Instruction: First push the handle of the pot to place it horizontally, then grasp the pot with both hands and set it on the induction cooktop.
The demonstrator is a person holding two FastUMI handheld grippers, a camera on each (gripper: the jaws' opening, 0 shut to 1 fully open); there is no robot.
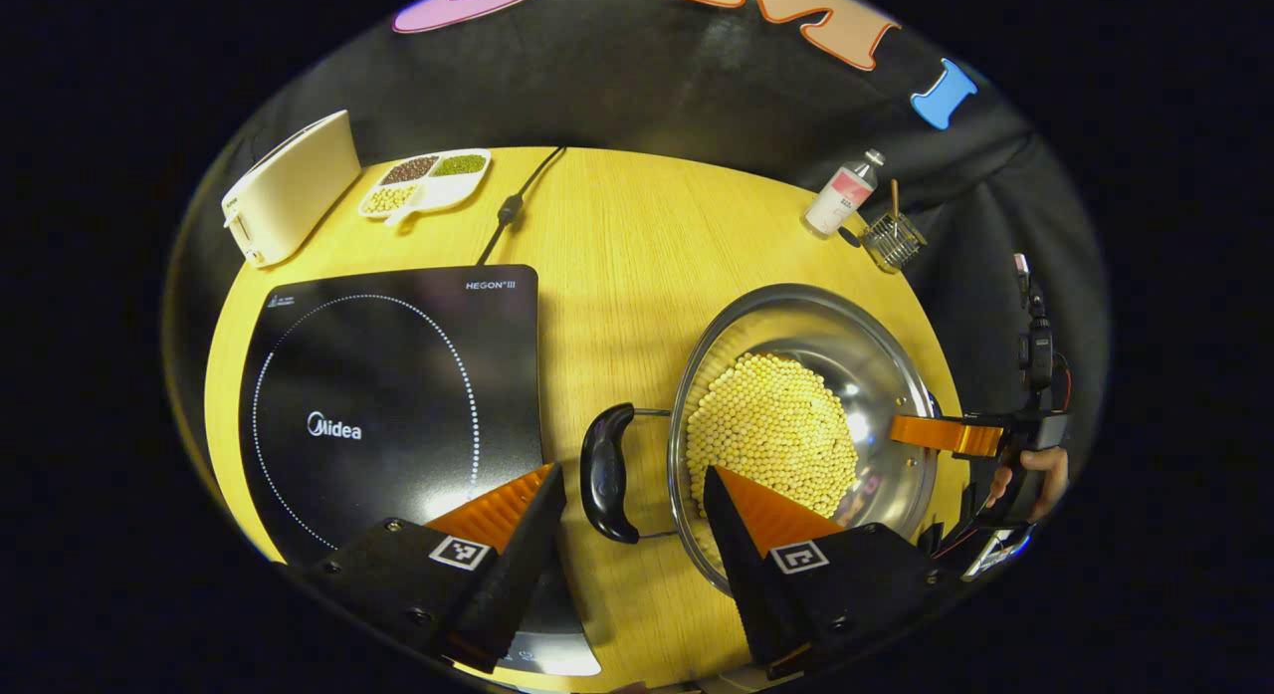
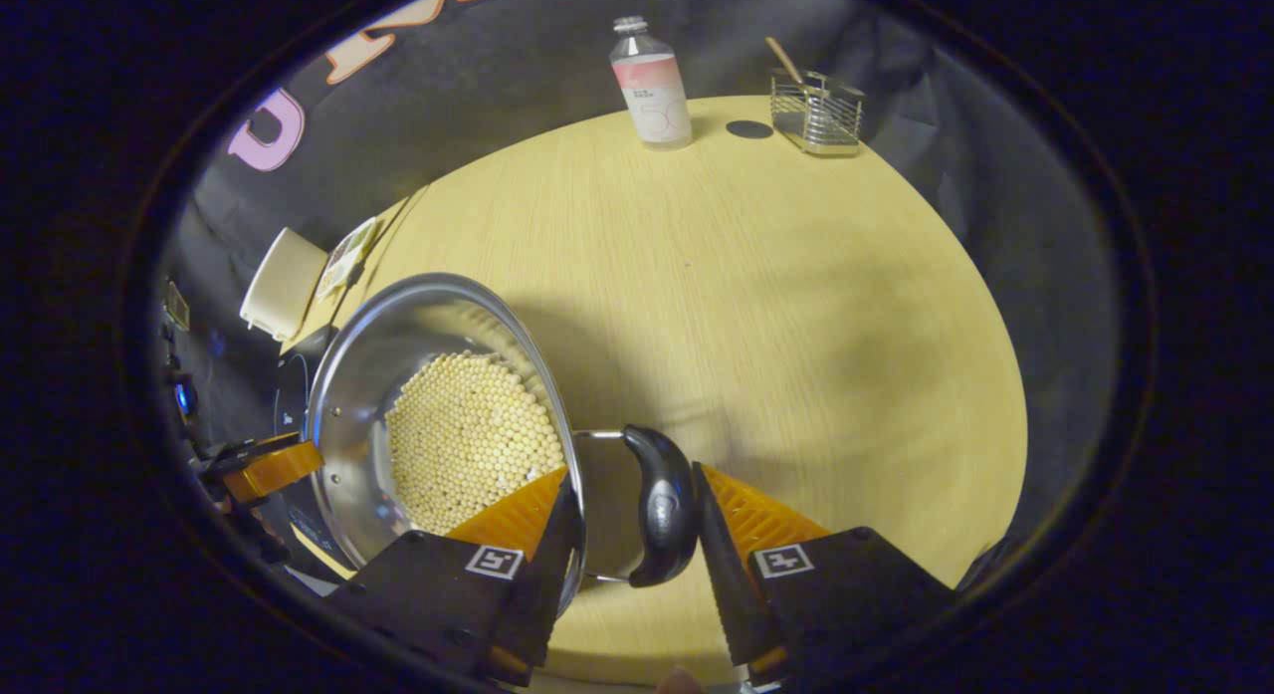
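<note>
Both handles lie level; the left gripper (image 1: 632,495) and right gripper (image 2: 627,515) gape around them (close evenly before lifting the pot (image 1: 796,415)).

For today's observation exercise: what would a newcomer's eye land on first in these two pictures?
First the steel pot heaped with pale yellow beans, on the round wooden table. Then the black induction cooktop lying beside it. Each pair of tongs, left and right, brackets a black pot handle.

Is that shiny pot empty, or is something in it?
Not empty: the pot holds a heap of small pale yellow beads, covering its bottom.
</note>
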